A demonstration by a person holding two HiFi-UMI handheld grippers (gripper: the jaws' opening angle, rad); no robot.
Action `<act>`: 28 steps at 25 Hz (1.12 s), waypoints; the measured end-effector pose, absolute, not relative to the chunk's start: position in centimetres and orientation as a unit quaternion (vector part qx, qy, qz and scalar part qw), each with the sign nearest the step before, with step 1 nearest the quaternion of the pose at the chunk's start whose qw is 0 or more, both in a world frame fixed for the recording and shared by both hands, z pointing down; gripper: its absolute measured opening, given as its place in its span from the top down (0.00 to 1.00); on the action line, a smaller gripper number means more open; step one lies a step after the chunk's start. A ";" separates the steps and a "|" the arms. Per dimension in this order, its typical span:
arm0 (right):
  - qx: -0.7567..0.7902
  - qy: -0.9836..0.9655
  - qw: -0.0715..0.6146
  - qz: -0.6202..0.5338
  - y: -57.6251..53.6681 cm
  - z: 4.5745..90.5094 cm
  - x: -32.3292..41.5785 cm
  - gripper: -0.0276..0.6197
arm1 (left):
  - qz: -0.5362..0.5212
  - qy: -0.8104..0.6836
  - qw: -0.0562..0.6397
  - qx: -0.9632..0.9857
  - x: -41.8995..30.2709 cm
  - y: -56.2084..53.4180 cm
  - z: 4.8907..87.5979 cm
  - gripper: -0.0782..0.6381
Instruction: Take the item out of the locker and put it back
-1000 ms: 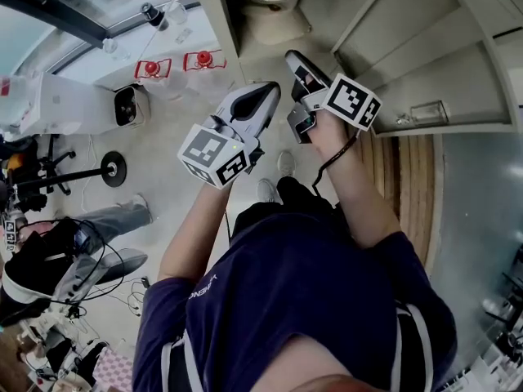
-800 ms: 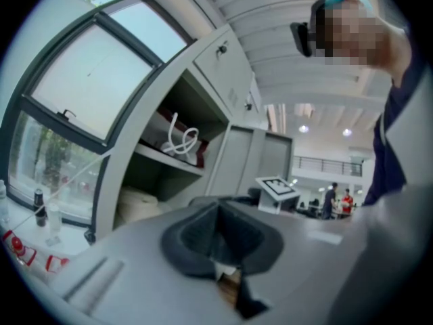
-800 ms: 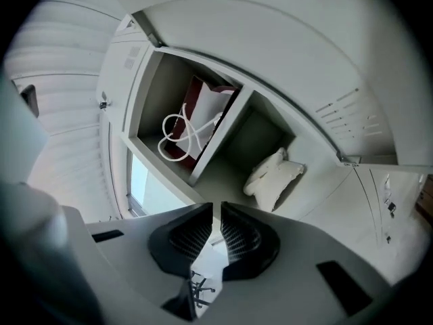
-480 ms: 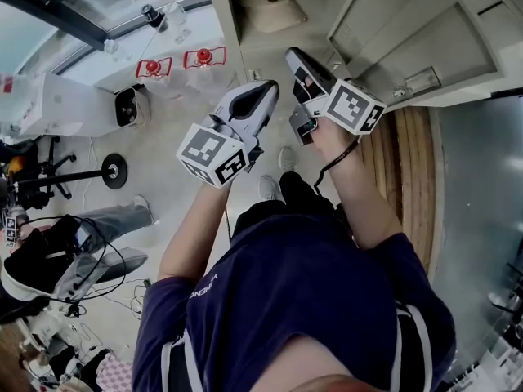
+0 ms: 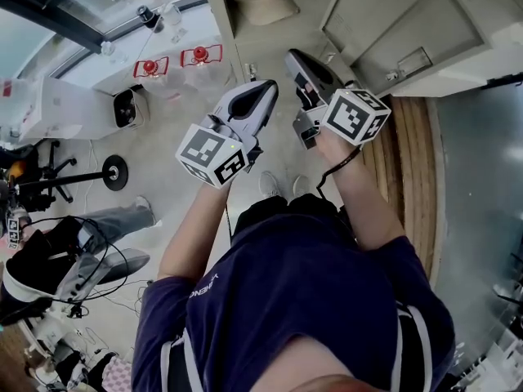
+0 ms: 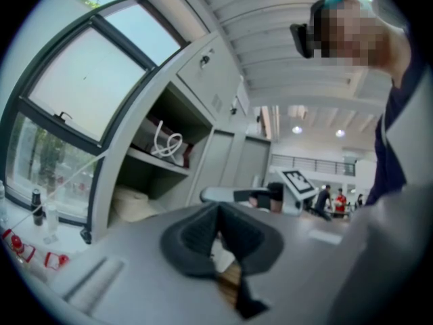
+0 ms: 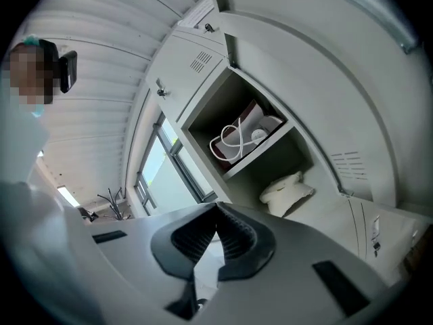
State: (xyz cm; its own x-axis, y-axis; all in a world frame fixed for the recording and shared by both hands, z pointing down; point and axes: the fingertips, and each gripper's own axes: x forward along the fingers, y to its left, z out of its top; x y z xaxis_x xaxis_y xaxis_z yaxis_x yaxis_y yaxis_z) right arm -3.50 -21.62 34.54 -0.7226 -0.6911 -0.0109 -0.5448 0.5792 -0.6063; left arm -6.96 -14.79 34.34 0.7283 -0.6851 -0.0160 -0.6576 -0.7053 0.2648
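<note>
**Head view: pale grey metal locker (image 5: 222,31) open, nothing in either claw**

Showed the left claw (image 5: 268,95) and the right claw (image 5: 292,57) held out level and side by side in front of the locker, apart from each other and clear of its shelves. Showed the locker's flat grey door (image 5: 409,35) swung wide to the right. Showed a cream, rounded, soft-looking item (image 5: 265,8) lying inside, beyond both claw tips and touched by neither. Took in the person's dark blue shirt (image 5: 294,300) below.

Left gripper view: found the left claw's ribbed black pads (image 6: 196,235) pressed together at the tips, with nothing pinched between them. Caught the right claw just beyond, also short of the locker.

Right gripper view: found the right claw's ribbed pads (image 7: 233,239) meeting at the tips after just closing, with nothing between them. Showed two open compartments stacked one above the other. Placed the cream item in the lower one, resting on its floor. Placed a red-and-white thing with a looped white cord (image 7: 247,135) on the shelf above it.
</note>
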 end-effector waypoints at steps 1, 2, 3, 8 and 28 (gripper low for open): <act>-0.351 0.881 0.122 -0.292 -21.4 34.6 -3.4 0.95 | -0.057 -0.365 0.120 0.922 -6.9 -14.7 34.3 0.89; -0.350 0.883 0.120 -0.289 -21.3 34.6 -3.2 0.95 | -0.057 -0.366 0.119 0.921 -6.8 -14.7 34.2 0.89; -0.349 0.884 0.120 -0.286 -21.1 34.6 -3.0 0.95 | -0.058 -0.367 0.119 0.921 -6.7 -14.7 34.2 0.89; -0.347 0.891 0.114 -0.272 -19.8 34.6 -1.9 0.95 | -0.058 -0.376 0.117 0.917 -6.0 -13.7 34.1 0.89; -0.286 0.934 0.073 -0.201 -9.6 31.8 4.6 0.95 | -0.059 -0.420 0.085 0.902 2.0 -5.0 31.5 0.89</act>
State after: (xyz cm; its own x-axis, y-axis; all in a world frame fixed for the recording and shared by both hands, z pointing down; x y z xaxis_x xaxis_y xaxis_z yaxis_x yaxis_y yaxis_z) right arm 4.61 -9.61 31.79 -0.8255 -0.5640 -0.0204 -0.5056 0.7552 -0.4172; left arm 1.98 -4.99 31.54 0.6406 -0.7671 -0.0348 -0.7472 -0.6331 0.2023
